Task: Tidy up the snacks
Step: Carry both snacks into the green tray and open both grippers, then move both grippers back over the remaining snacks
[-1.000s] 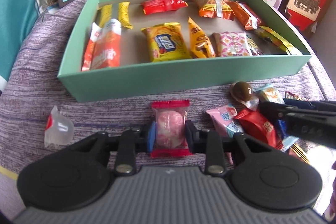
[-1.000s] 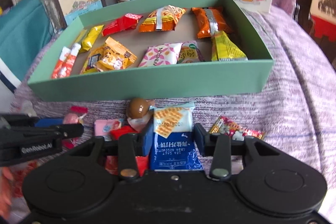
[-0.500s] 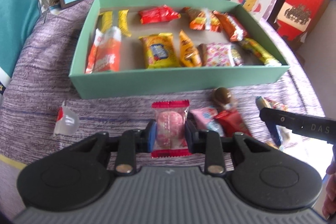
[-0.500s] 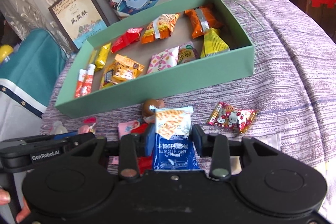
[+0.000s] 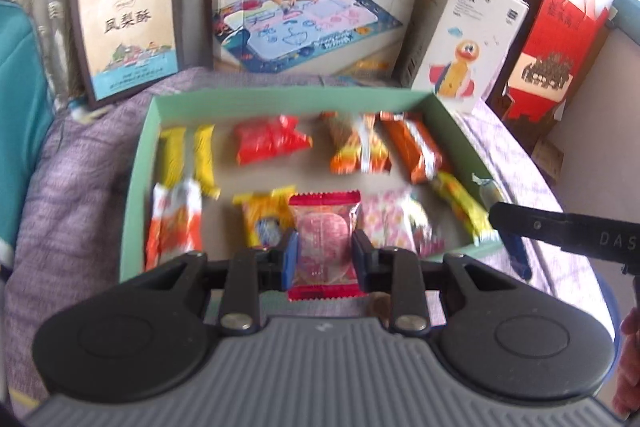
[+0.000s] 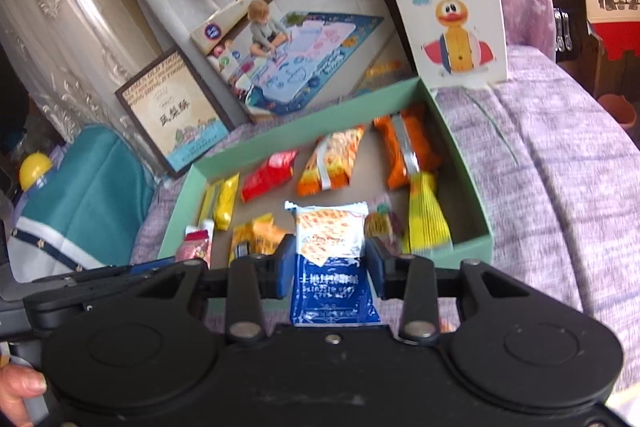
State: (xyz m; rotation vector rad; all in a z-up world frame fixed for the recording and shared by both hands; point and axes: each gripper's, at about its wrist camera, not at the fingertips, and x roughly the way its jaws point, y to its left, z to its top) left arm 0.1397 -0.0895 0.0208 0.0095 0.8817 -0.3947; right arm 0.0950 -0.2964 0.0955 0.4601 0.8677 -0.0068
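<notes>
My left gripper [image 5: 323, 254] is shut on a pink round sweet in a clear wrapper with red ends [image 5: 322, 239]. It hangs in the air over the near edge of the green box [image 5: 138, 163]. My right gripper [image 6: 328, 265] is shut on a blue and white cracker packet [image 6: 331, 259], lifted in front of the same green box [image 6: 450, 131]. Several snack packets lie in the box: yellow bars, red, orange and pink packs. The right gripper's finger [image 5: 560, 227] shows at the right of the left wrist view.
Behind the box stand a brown framed pastry box [image 5: 126, 27], a play-mat box [image 5: 308, 15], a duck toy box [image 6: 448, 3] and a red carton [image 5: 560, 43]. A purple cloth [image 6: 560, 155] covers the surface. A teal cushion [image 6: 84, 195] lies at left.
Both grippers have risen from the cloth with their snacks and now hang higher, toward the box. The loose snacks on the cloth have dropped out of sight below.
</notes>
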